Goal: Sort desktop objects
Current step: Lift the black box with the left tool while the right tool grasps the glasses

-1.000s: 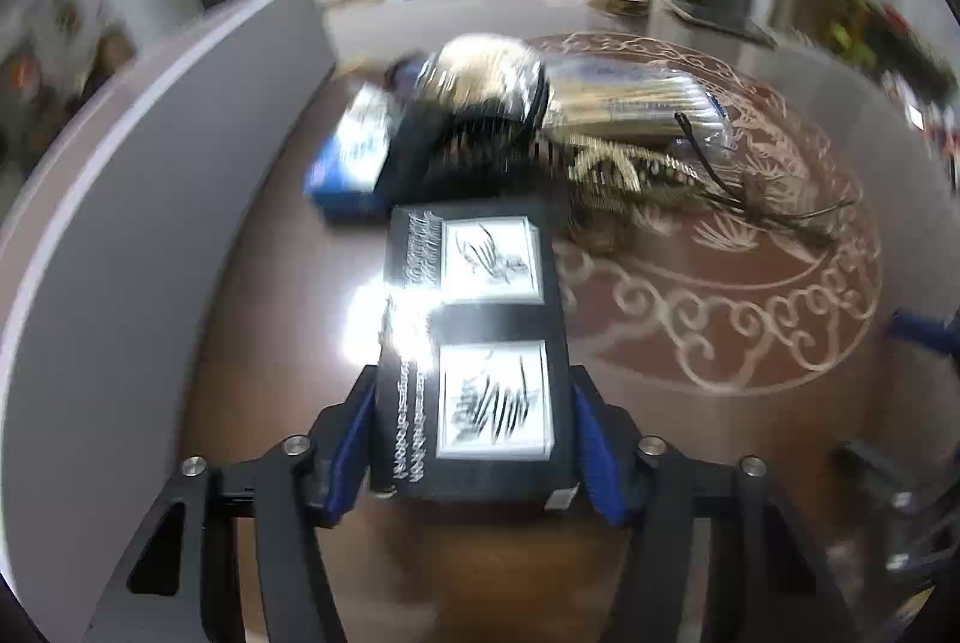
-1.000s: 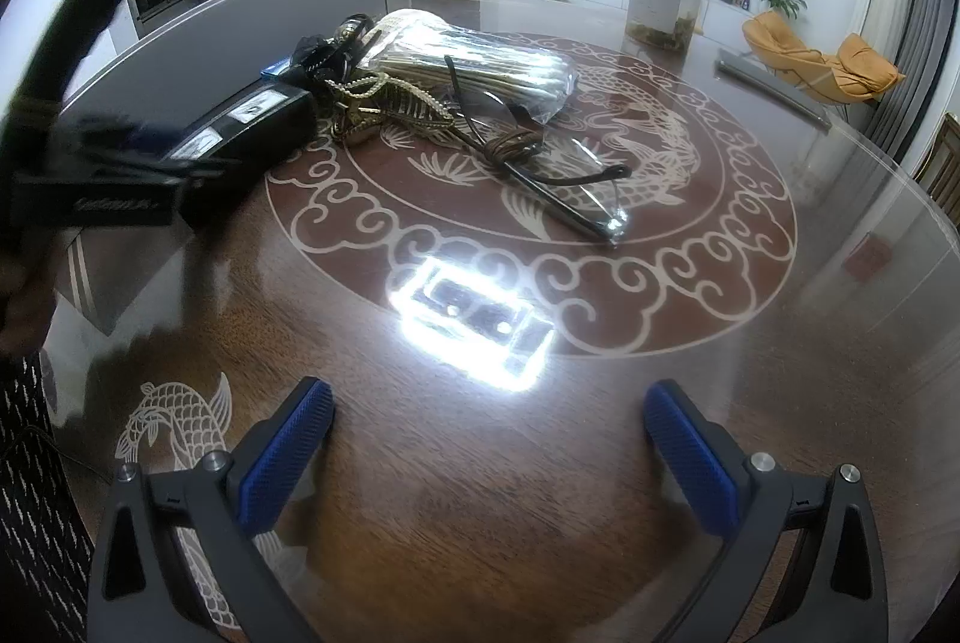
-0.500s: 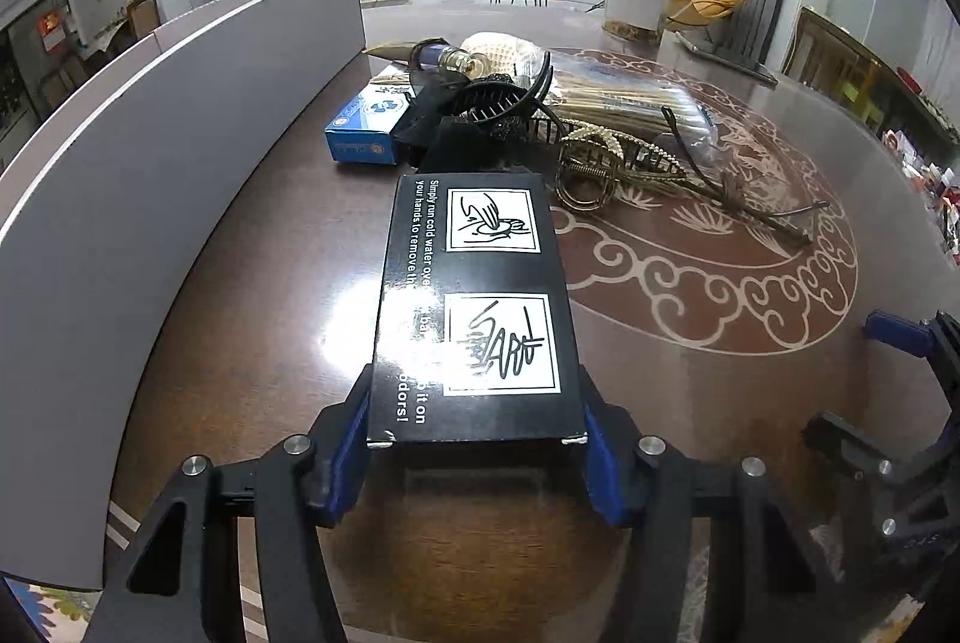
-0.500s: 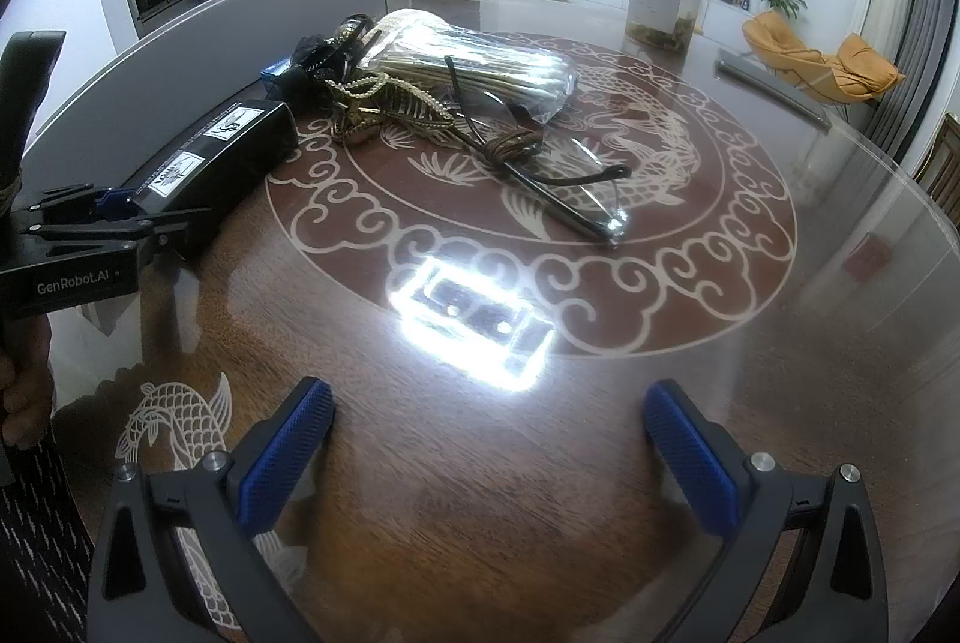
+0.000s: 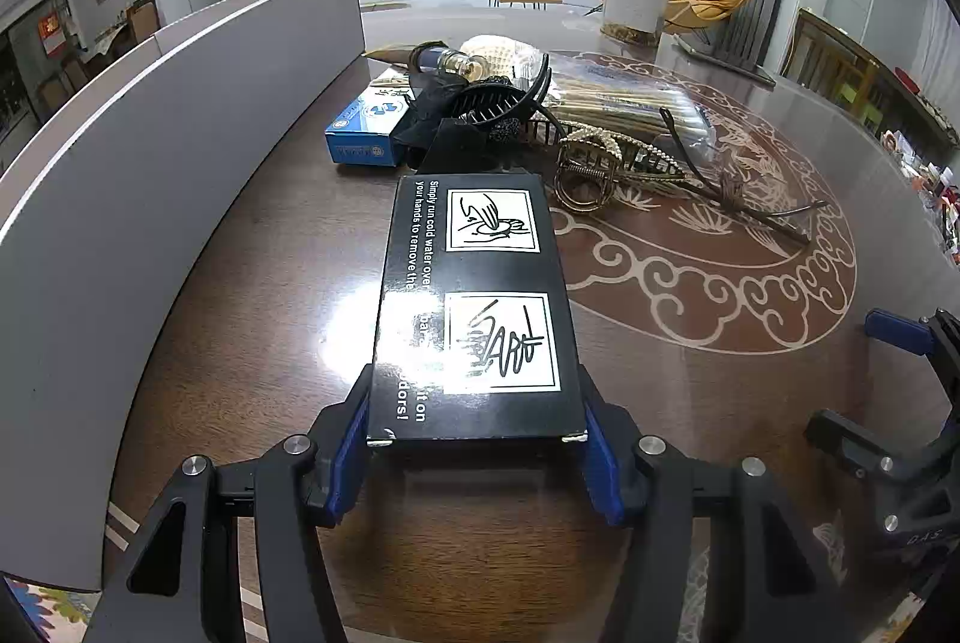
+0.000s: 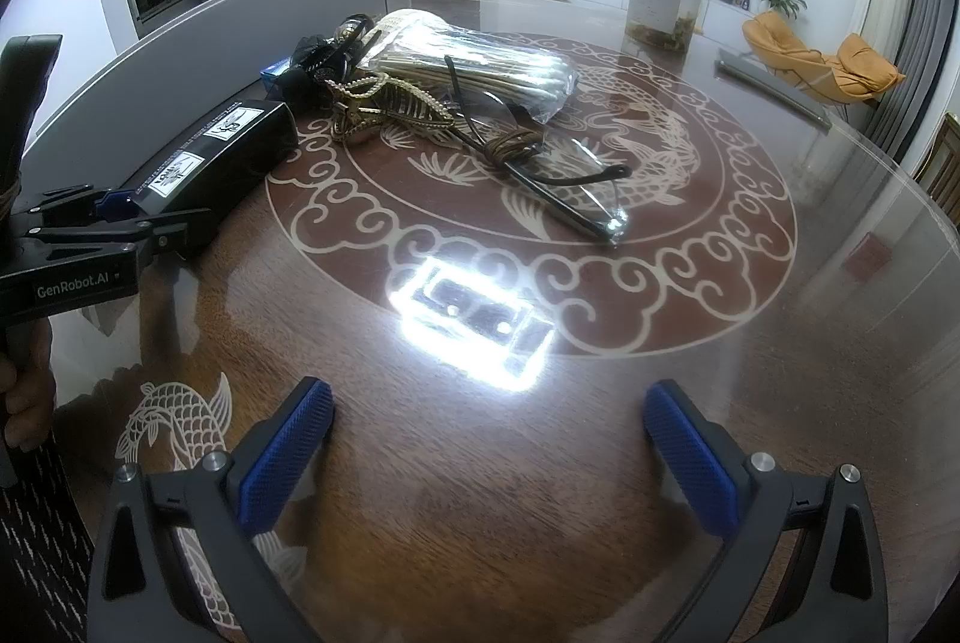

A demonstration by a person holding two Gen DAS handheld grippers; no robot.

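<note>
Box sits clamped in the left tool — lower it flat onto the tabletop before letting go — right tool gapes wide, empty.

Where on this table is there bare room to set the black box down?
Free: the tabletop before the right hand-held gripper, and the strip between black box and grey divider. Crowded: hair clips, glasses and blue box.
</note>
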